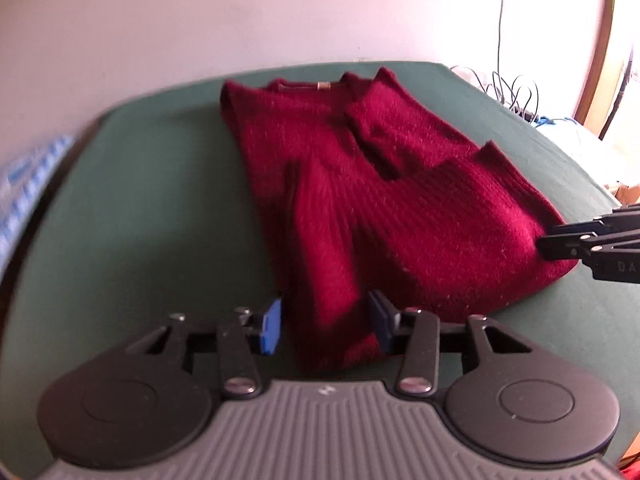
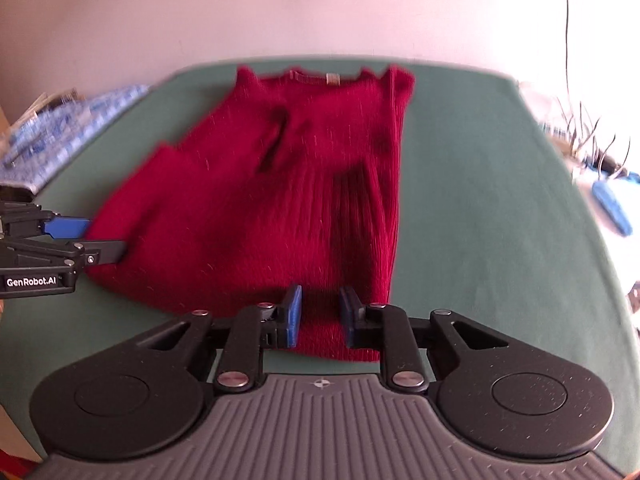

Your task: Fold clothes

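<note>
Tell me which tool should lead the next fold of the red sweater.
Probably both together, with the left tool slightly better placed: its open blue pads straddle the red sweater hem at the near left corner. The right tool, also open, straddles the hem near the right corner.

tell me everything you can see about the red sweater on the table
The red sweater is a fuzzy rib-knit in deep crimson, lying flat on the green table with both sleeves folded in over the body. Its neckline, with a small pale label, points toward the far wall; the hem faces the cameras. The left tool and right tool each straddle a bottom corner of the hem, jaws apart.
</note>
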`<state>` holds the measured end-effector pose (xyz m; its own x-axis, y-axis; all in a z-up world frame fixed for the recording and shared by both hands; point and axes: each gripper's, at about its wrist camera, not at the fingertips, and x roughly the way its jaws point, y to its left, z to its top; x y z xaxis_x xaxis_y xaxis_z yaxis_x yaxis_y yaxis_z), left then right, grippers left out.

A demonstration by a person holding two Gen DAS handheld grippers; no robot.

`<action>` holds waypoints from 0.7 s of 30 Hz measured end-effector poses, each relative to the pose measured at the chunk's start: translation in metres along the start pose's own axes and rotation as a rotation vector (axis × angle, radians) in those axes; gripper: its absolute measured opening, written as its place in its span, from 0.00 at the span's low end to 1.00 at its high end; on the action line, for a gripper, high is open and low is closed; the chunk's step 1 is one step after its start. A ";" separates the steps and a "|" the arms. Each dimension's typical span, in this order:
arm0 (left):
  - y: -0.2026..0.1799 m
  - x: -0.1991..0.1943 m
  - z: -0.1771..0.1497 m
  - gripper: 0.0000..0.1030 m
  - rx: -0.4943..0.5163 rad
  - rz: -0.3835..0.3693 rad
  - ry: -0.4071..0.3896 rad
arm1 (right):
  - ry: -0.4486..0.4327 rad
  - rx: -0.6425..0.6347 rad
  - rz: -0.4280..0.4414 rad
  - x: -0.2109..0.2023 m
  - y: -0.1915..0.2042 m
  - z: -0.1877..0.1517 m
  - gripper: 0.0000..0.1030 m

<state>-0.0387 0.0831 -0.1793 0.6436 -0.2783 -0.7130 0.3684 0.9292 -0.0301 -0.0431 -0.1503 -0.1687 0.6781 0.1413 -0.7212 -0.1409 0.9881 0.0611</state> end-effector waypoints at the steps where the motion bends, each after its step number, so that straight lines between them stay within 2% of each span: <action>1: 0.002 -0.001 0.002 0.51 -0.014 -0.002 0.003 | 0.002 -0.001 0.000 0.001 0.000 0.001 0.20; 3: 0.006 -0.004 0.006 0.49 -0.041 -0.005 0.006 | 0.009 0.018 0.001 -0.002 -0.001 0.008 0.20; 5: 0.002 -0.016 0.012 0.41 -0.005 0.040 -0.050 | -0.029 0.040 0.021 -0.010 -0.002 0.015 0.20; 6: -0.002 -0.023 0.015 0.41 0.026 0.061 -0.085 | -0.044 0.037 0.032 -0.012 -0.001 0.019 0.20; 8: -0.009 -0.028 0.022 0.45 0.060 0.056 -0.122 | -0.047 0.036 0.043 -0.012 0.004 0.024 0.21; 10: -0.017 -0.020 0.024 0.46 0.076 0.047 -0.109 | -0.029 0.019 0.066 -0.005 0.010 0.024 0.21; 12: -0.024 -0.008 0.022 0.46 0.097 0.050 -0.086 | -0.004 0.008 0.029 0.006 0.011 0.020 0.22; 14: -0.023 0.008 0.018 0.46 0.101 0.065 -0.044 | 0.016 0.033 0.017 0.016 0.007 0.017 0.26; 16: -0.019 0.016 0.015 0.55 0.087 0.078 -0.025 | 0.020 0.045 0.039 0.018 0.003 0.018 0.27; 18: -0.012 0.017 0.015 0.57 0.056 0.069 -0.013 | 0.034 0.058 0.045 0.016 0.001 0.022 0.26; 21: -0.005 0.017 0.013 0.58 0.017 0.046 0.000 | -0.019 0.119 0.058 0.004 -0.008 0.022 0.28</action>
<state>-0.0206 0.0708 -0.1819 0.6602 -0.2350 -0.7134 0.3499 0.9367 0.0152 -0.0231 -0.1567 -0.1571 0.6848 0.1986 -0.7011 -0.0948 0.9782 0.1845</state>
